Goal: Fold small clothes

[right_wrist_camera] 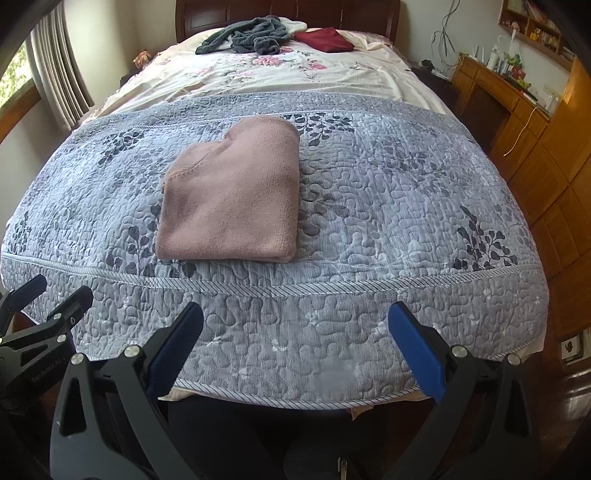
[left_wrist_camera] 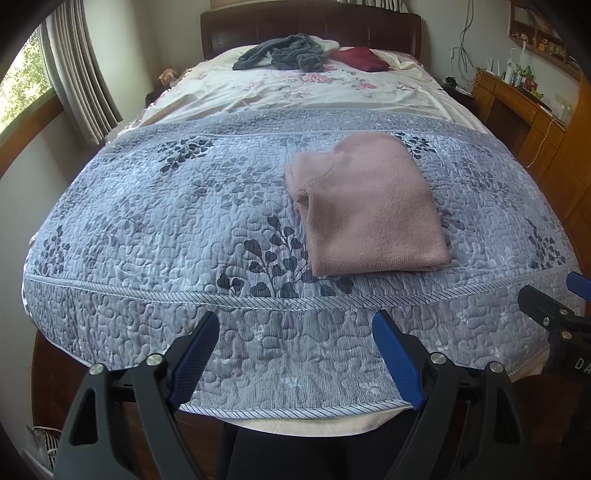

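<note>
Pink garment (left_wrist_camera: 365, 206) lies folded into a compact rectangle on the grey-blue quilt (left_wrist_camera: 166, 221), near the foot of the bed and a little to the right of centre in the left wrist view, a little to the left of centre in the right wrist view (right_wrist_camera: 232, 199). Its folded edge faces the foot of the bed, and a rounded lobe of cloth sticks out at its far end toward the headboard. Both grippers hang over the foot edge of the quilt, well apart from the garment and touching nothing. The left gripper (left_wrist_camera: 295, 354) has its jaws spread wide, blue pads facing each other with only quilt showing between them. The right gripper (right_wrist_camera: 295, 350) is spread wide in the same way and holds nothing; it also shows at the right edge of the left wrist view (left_wrist_camera: 561, 314), just as the left gripper shows at the left edge of the right wrist view (right_wrist_camera: 40, 306). Beyond the quilt a cream floral sheet (left_wrist_camera: 295, 92) covers the far half of the bed. On it, near the dark wooden headboard (left_wrist_camera: 310, 29), lies a crumpled grey garment (left_wrist_camera: 284, 53), and just to its right a folded dark red one (left_wrist_camera: 362, 59). A curtained window (left_wrist_camera: 70, 77) stands at the left, and wooden cabinets (left_wrist_camera: 535, 122) with small clutter on top run along the right wall.
</note>
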`<state>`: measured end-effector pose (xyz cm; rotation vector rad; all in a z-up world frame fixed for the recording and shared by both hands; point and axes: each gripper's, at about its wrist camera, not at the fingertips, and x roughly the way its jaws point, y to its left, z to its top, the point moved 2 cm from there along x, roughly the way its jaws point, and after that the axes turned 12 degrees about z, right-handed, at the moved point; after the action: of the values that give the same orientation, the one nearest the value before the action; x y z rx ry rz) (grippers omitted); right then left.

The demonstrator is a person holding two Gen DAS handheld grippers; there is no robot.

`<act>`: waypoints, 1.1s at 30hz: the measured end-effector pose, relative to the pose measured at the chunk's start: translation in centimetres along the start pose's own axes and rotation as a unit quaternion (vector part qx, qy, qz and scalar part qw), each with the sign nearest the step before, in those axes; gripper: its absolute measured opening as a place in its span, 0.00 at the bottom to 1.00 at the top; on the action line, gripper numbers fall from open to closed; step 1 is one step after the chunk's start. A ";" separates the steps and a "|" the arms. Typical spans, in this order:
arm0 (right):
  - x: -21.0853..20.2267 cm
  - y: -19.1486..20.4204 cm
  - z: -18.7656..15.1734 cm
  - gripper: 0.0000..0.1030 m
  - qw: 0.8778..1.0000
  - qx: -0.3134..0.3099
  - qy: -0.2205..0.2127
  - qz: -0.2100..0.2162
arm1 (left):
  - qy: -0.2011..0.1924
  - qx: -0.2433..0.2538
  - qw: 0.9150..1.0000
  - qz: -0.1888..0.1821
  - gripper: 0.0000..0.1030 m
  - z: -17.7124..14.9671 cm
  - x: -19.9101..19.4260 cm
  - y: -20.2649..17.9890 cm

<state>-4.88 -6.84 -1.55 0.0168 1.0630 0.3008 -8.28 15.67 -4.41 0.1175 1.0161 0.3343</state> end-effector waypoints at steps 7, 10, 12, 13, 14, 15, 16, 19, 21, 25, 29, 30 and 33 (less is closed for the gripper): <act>-0.1 -0.1 0.0 0.97 1.000 0.004 -0.001 0.001 | -0.004 -0.001 1.000 0.002 0.83 0.0 -0.1 0.1; -0.1 -0.2 0.1 0.97 1.000 0.006 -0.001 0.003 | -0.006 -0.001 1.000 0.004 0.83 0.0 -0.2 0.1; -0.1 -0.2 0.1 0.97 1.000 0.005 -0.001 0.002 | -0.006 -0.001 1.000 0.004 0.83 0.0 -0.2 0.1; -0.1 -0.2 0.1 0.97 1.000 0.005 -0.001 0.003 | -0.006 0.000 1.000 0.004 0.83 0.0 -0.2 0.0; -0.1 -0.2 0.1 0.97 1.000 0.006 -0.002 0.003 | -0.006 0.000 1.000 0.005 0.83 0.0 -0.2 0.0; -0.1 -0.2 0.1 0.97 1.000 0.007 -0.002 0.003 | -0.006 0.000 1.000 0.005 0.83 0.0 -0.2 0.0; -0.1 -0.2 0.1 0.97 1.000 0.007 -0.002 0.003 | -0.007 0.000 1.000 0.005 0.83 0.0 -0.3 0.0; -0.2 -0.2 0.1 0.97 1.000 0.008 -0.003 0.003 | -0.008 0.000 1.000 0.006 0.83 0.0 -0.3 0.1; -0.2 -0.2 0.0 0.97 1.000 0.009 -0.003 0.003 | -0.008 0.000 1.000 0.005 0.83 0.0 -0.3 0.0; -0.3 -0.2 0.0 0.97 1.000 0.010 -0.004 0.003 | -0.009 0.000 1.000 0.005 0.83 0.0 -0.3 0.0; -0.4 -0.1 0.0 0.97 1.000 0.012 -0.004 0.002 | -0.009 0.001 1.000 0.006 0.83 0.1 -0.4 0.1; -0.4 -0.1 0.0 0.97 1.000 0.012 -0.004 0.002 | -0.010 0.001 1.000 0.006 0.83 0.1 -0.4 0.1; -0.5 0.0 -0.1 0.97 1.000 0.013 -0.005 0.002 | -0.010 0.001 1.000 0.007 0.83 0.1 -0.5 0.0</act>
<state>-5.14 -7.01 -1.20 0.0448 1.0564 0.2898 -8.43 15.55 -3.98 0.1294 0.9965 0.3435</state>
